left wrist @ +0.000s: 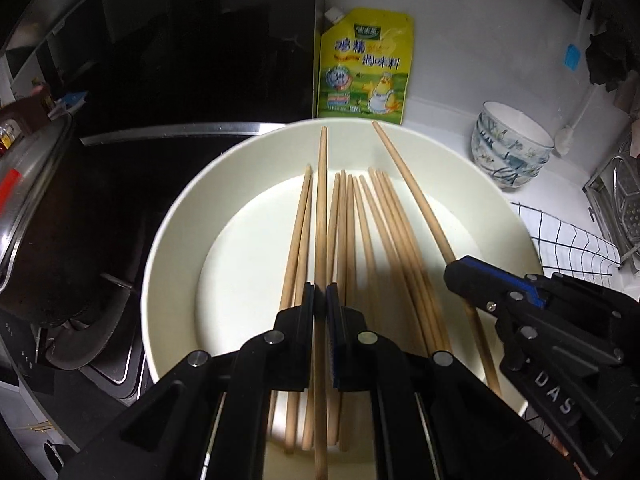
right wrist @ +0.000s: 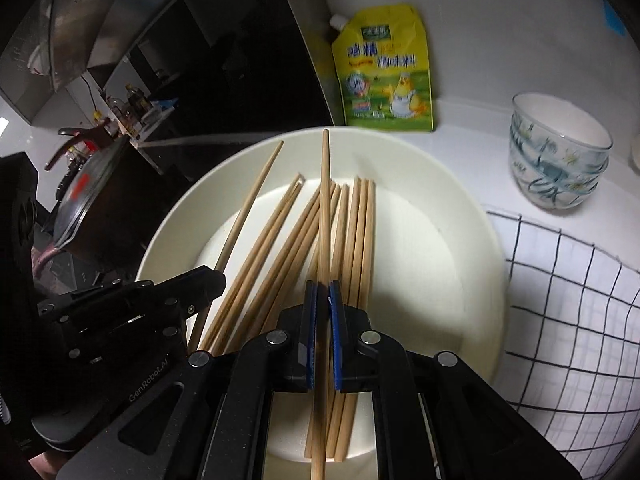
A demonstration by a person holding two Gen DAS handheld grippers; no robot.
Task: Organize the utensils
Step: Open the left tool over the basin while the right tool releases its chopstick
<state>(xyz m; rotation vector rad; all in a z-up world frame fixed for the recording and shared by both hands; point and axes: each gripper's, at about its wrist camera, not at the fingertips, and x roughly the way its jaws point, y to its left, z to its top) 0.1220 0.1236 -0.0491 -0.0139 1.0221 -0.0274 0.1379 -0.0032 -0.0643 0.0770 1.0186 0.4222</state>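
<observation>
A wide cream bowl (left wrist: 168, 240) holds several wooden chopsticks (left wrist: 376, 232) lying side by side. My left gripper (left wrist: 320, 300) is shut on one chopstick (left wrist: 321, 200) that sticks forward over the bowl. My right gripper (right wrist: 323, 292) is shut on another chopstick (right wrist: 325, 200) above the same bowl (right wrist: 460, 264). The right gripper also shows in the left wrist view (left wrist: 460, 276), gripping its chopstick (left wrist: 412, 192). The left gripper shows in the right wrist view (right wrist: 212, 280) with its chopstick (right wrist: 248, 208).
A yellow seasoning pouch (left wrist: 364, 68) leans against the wall behind the bowl. Stacked patterned bowls (left wrist: 508, 144) stand at the right. A checked white cloth (right wrist: 560, 300) lies right of the bowl. A black stove (left wrist: 120, 184) with a pan (left wrist: 36, 216) is on the left. A metal rack (left wrist: 620, 200) is far right.
</observation>
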